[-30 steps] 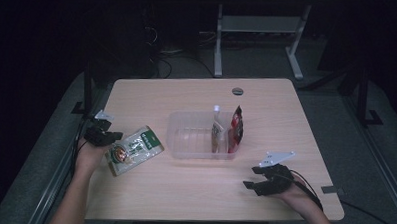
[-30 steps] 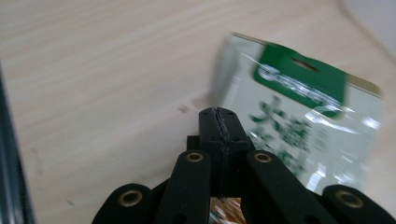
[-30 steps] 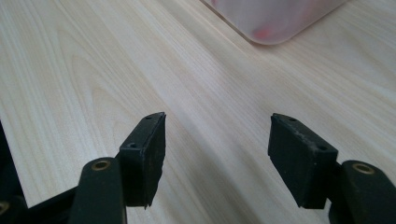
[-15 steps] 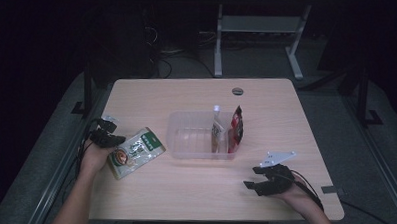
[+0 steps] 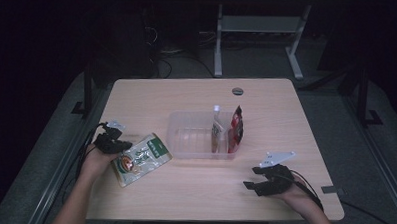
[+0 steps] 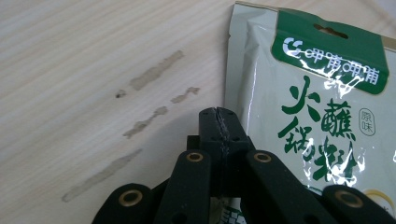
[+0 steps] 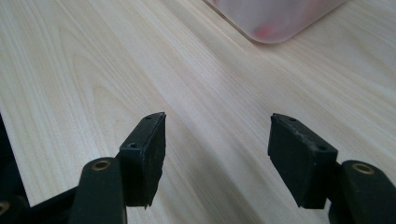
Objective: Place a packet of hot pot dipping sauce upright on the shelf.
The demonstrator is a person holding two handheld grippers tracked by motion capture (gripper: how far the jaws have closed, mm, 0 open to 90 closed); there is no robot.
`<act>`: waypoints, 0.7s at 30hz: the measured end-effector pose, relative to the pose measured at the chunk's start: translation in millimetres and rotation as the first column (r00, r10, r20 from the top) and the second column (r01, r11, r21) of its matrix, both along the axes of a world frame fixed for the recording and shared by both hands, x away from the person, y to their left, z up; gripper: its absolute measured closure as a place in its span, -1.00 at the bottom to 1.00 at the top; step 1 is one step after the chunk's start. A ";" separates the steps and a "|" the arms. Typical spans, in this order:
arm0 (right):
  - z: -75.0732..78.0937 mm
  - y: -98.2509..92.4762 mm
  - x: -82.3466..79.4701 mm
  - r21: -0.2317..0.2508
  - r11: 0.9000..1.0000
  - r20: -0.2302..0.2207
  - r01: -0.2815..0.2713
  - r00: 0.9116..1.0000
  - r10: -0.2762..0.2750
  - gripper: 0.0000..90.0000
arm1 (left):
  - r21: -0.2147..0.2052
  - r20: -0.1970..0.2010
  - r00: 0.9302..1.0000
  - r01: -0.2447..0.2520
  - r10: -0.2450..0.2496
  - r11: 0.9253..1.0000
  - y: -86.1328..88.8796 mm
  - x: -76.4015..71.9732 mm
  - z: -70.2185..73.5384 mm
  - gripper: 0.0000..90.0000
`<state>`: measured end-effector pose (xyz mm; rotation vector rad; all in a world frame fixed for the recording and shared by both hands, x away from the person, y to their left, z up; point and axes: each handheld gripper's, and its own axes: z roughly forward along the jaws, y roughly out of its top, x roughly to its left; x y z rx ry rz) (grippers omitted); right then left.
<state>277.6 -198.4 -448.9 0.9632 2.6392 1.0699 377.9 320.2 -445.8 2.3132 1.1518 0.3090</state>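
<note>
A pale snack packet (image 5: 141,159) with a green header and green print (image 6: 317,93) lies on the wooden table (image 5: 187,96), left of centre. My left gripper (image 5: 119,145) is at its left edge with both jaws pressed together (image 6: 218,116), pinching the packet's rim. The packet's lower part runs on under the jaws. My right gripper (image 5: 251,185) rests near the front right of the table. Its jaws stand wide apart over bare wood (image 7: 217,149), with nothing between them.
A clear plastic bin (image 5: 190,136) stands mid-table, and its corner shows ahead of the right gripper (image 7: 275,18). A red packet (image 5: 236,126) and a pale one (image 5: 216,135) stand upright at its right end. Smears mark the wood (image 6: 149,77) left of the packet.
My left hand has come down and toward the table's front, and the snack packet has shifted with it. The right hand and its gripper have stayed put.
</note>
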 end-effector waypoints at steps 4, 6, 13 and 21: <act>-0.1 0.3 0.1 0.000 1.000 -0.004 0.005 1.000 -0.005 -0.19 | 0.002 -0.005 1.000 0.020 -0.020 1.000 -4.7 -7.4 0.3 1.00; -0.3 0.3 0.3 0.001 1.000 0.000 -0.001 1.000 0.001 -0.19 | 0.011 -0.006 0.999 0.036 -0.036 0.999 -7.0 -11.9 0.8 1.00; 0.0 1.4 -0.3 -0.001 1.000 -0.003 0.002 1.000 -0.002 -0.19 | -0.004 -0.007 0.994 0.107 -0.107 0.994 -20.5 -27.8 0.4 1.00; -0.2 1.2 -0.1 -0.003 1.000 -0.006 0.004 1.000 -0.005 -0.19 | -0.027 -0.028 0.986 0.165 -0.166 0.986 -34.0 -44.5 -0.2 1.00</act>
